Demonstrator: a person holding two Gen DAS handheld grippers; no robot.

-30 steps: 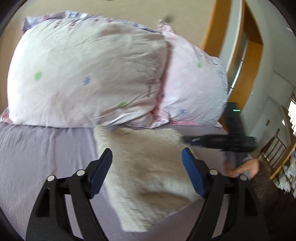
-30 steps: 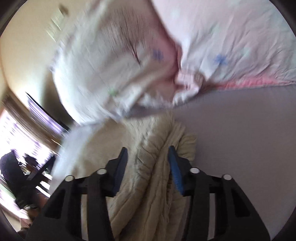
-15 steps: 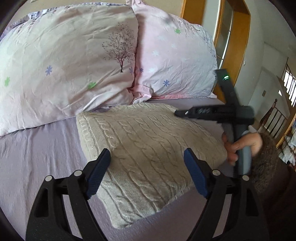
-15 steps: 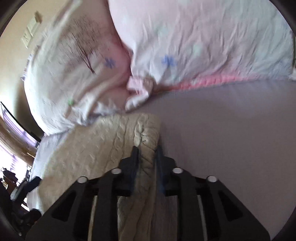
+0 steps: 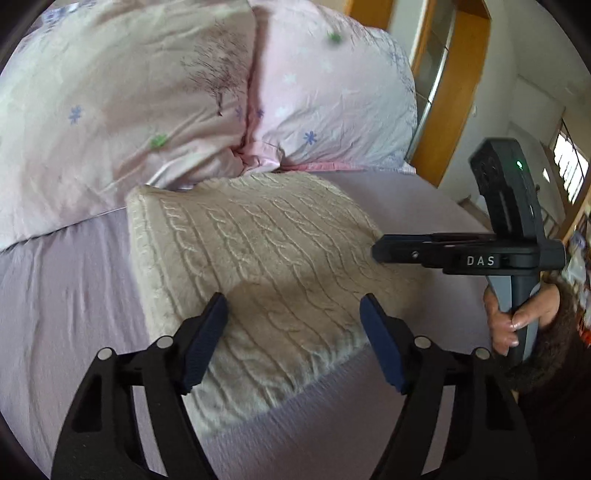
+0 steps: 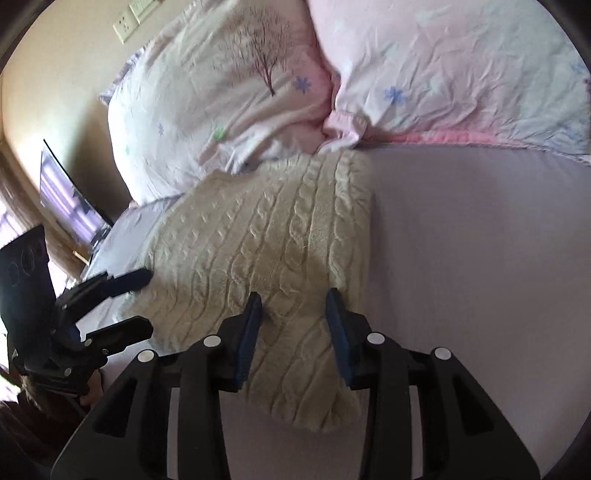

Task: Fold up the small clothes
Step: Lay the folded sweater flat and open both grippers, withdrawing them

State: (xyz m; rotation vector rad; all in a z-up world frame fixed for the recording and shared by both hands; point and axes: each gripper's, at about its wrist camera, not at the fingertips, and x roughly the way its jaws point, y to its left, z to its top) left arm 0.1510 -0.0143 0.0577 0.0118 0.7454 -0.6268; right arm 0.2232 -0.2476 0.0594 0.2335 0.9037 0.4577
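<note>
Cable-knit sweater (image 5: 266, 266) folded on the bed sheet (image 5: 66, 302)

The cream knit is laid as a neat rectangle just below the pillows (image 5: 147, 92); both the left gripper (image 5: 293, 343) and right gripper (image 6: 293, 326) are held apart above it, nothing clamped (folding judged largely done, perhaps only smoothing left).

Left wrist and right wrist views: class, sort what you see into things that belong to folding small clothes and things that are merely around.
Belongs to the job:
- cream cable-knit sweater, lying folded on the bed
- left gripper, open
- right gripper, open

Merely around:
- lilac bedsheet
- two floral pillows
- wall socket
</note>
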